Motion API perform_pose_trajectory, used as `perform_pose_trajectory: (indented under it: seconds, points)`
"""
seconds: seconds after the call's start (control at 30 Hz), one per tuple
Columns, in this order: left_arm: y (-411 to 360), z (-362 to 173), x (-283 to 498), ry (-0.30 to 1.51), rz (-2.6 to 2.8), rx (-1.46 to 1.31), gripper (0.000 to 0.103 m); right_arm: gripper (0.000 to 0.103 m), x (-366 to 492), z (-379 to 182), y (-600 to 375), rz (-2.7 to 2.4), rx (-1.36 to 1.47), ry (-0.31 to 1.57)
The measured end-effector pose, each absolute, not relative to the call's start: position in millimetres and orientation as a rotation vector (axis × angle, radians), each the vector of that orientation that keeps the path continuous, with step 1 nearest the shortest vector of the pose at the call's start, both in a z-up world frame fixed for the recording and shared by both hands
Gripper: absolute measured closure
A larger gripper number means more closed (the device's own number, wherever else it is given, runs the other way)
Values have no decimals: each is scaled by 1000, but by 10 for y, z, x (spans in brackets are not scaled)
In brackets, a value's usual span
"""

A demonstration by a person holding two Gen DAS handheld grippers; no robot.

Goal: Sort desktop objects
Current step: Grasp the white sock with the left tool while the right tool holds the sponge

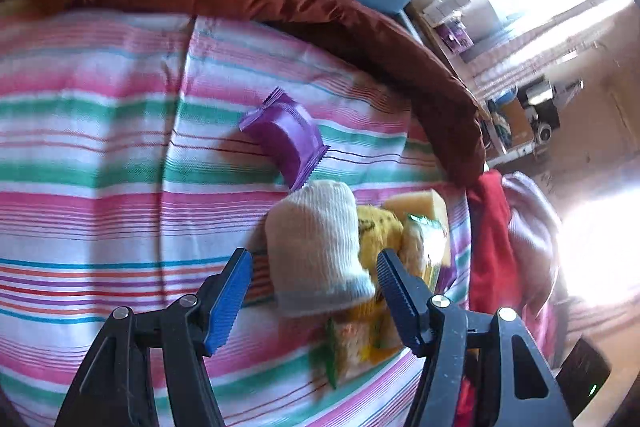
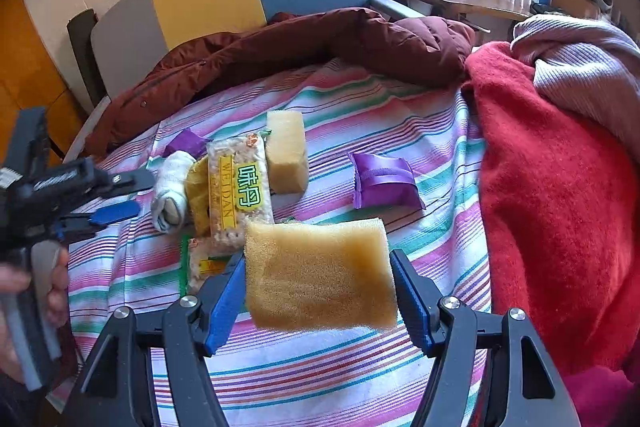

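A rolled white sock (image 1: 316,247) lies on the striped cloth (image 1: 100,187). My left gripper (image 1: 314,261) stands open around it, and small gaps show beside both blue pads. The right wrist view shows this gripper (image 2: 140,193) just left of the sock (image 2: 172,187). My right gripper (image 2: 318,261) is shut on a tan sponge (image 2: 320,279), held a little above the cloth. In the pile by the sock lie a yellow sock (image 2: 198,195), a rice snack packet (image 2: 238,195), a second sponge (image 2: 286,155) and another snack packet (image 2: 200,263).
Two purple packets (image 2: 384,183) (image 2: 186,143) lie apart on the cloth. A maroon jacket (image 2: 320,43) runs along the far edge. Red blanket (image 2: 560,187) and lilac knit (image 2: 580,67) are heaped on the right. A person's hand (image 2: 56,279) holds the left gripper's handle.
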State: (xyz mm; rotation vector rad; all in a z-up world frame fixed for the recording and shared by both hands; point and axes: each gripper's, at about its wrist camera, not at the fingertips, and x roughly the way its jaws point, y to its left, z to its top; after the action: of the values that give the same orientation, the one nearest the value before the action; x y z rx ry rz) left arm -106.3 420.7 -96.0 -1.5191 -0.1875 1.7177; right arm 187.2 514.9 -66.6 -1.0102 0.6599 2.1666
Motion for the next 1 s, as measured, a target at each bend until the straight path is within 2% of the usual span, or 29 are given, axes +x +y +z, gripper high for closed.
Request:
perform_pose_trajectory:
  seconds: [0.23,0.27,0.37,1.0]
  points:
    - [4428,-1142,-1111,-223,1700,-1550,40,34,1876,-647,5157,2175,-998,665]
    - [4450,-1142,-1097,-200,1718,-1520,46,34,1878,-645,5155,2176,-997,665]
    - [4471,-1136,-1037,-140,1753,-1457,49,34,1880,-641,5160,2179,-993,665]
    - [3837,-908,-489,166,1974,-1226,50,34,1814,-636,5071,2237,-1008,640]
